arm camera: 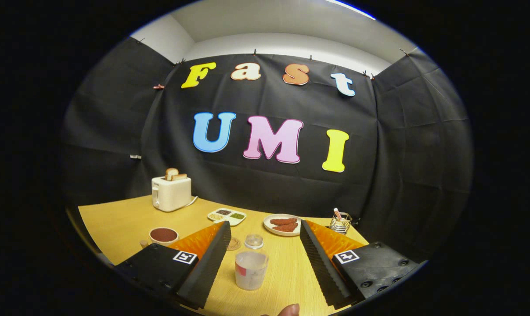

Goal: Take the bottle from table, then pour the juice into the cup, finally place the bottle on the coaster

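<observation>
Gripper [263,250] was spread wide above the table [115,224], fingers apart and pinching nothing. Cup [250,270], translucent, stood upright on the table between the two fingers, touching neither, closer to the left finger [210,259]. Just beyond the cup sat a small clear bottle [254,241] with a round top, seen from above, also between the fingers and apart from the cup. Coaster [234,244], round and tan, lay flat just left of the bottle, partly hidden by the left finger. Could not tell whether the bottle held juice.

Farther back: plate [283,224] with reddish-brown pieces, near the right finger [322,259]. A divided tray [227,216] with small fillings sat left of the plate. Toaster [171,193] with bread in its slots stood at the back left of the table. Bowl [164,235] with dark red-brown contents was left of the left finger. Wire holder [340,223] with sticks stood at the back right, beyond the right finger. A fingertip [289,310] showed low, below the cup.
</observation>
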